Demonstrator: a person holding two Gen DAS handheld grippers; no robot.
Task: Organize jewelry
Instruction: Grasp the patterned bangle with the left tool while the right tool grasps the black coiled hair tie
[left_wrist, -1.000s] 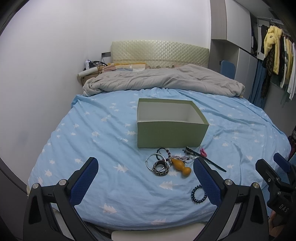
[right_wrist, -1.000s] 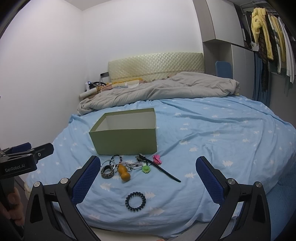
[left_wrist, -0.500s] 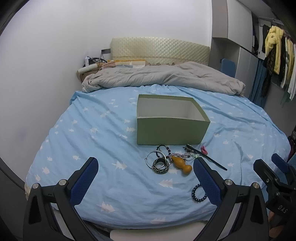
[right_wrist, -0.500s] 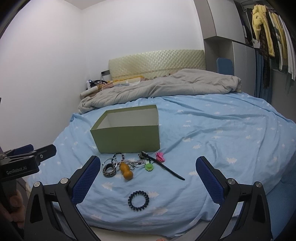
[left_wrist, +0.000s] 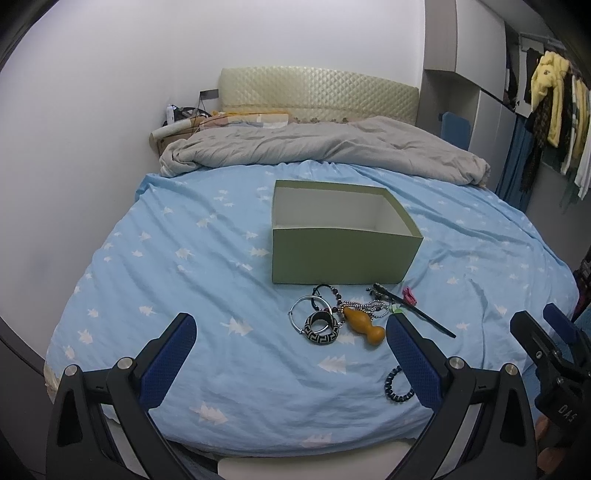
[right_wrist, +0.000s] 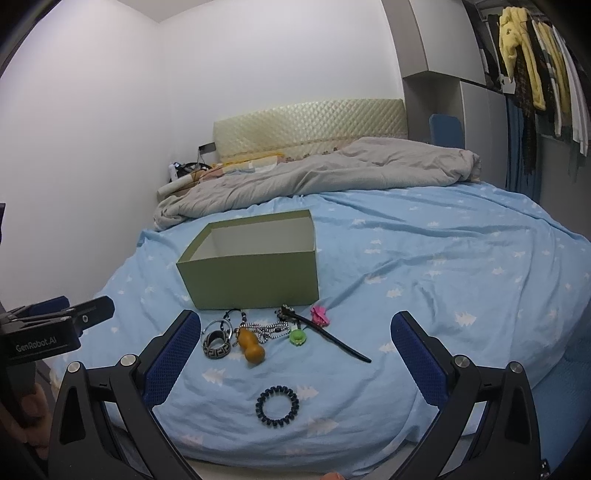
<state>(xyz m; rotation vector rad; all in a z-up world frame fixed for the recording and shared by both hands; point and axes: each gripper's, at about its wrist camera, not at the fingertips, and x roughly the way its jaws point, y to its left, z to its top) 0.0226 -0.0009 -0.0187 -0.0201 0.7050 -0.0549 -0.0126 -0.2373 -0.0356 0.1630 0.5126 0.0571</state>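
**Jewelry pile waiting by the green box**

Jewelry sits in a little heap on the light blue bed sheet with white tree print (left_wrist: 192, 258), just near of the open olive-green cardboard box (left_wrist: 341, 254). In the heap: a black-and-white patterned bangle (left_wrist: 322, 328), a thin silver bangle (left_wrist: 308, 314) touching it, an orange gourd-shaped pendant (right_wrist: 251, 347) on a beaded chain, a black hair stick (right_wrist: 328, 338) and a pink hair clip (right_wrist: 320, 315) to the right. A dark spiral hair tie (right_wrist: 277, 402) lies apart, nearer the bed edge.

Both the left gripper (left_wrist: 291, 358) and right gripper (right_wrist: 295, 354) hover over the near edge, jaws spread wide, holding nothing. A grey crumpled duvet (right_wrist: 321, 173) is bunched at the far end.
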